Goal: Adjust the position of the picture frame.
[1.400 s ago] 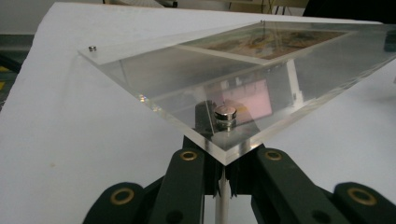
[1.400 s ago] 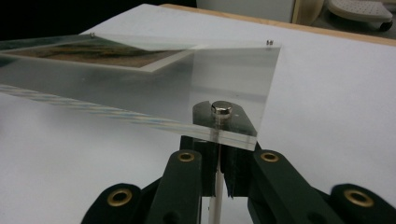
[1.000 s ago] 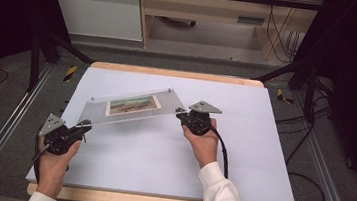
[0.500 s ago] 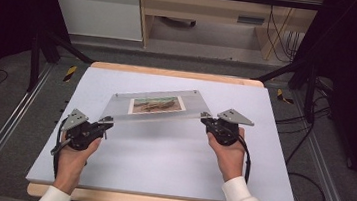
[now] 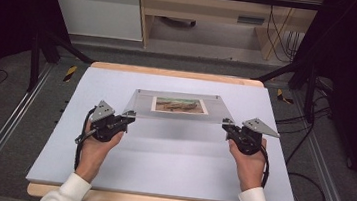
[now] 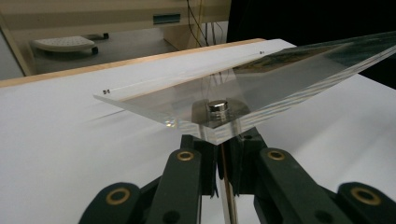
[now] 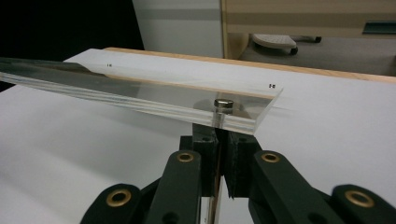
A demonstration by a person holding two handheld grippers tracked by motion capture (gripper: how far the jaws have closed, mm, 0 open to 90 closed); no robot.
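On white table [image 5: 159,169] — wooden desk [image 5: 201,12] behind.

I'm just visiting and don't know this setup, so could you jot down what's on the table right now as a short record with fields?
Thing held: clear acrylic photo frame with a small landscape picture inside
Left gripper: shut on the frame's near left corner
Right gripper: shut on the frame's near right corner
Corner fittings: a round metal magnet sits above each pair of jaws
Frame position: lifted off the white table, near edge raised
Hands: one behind each gripper
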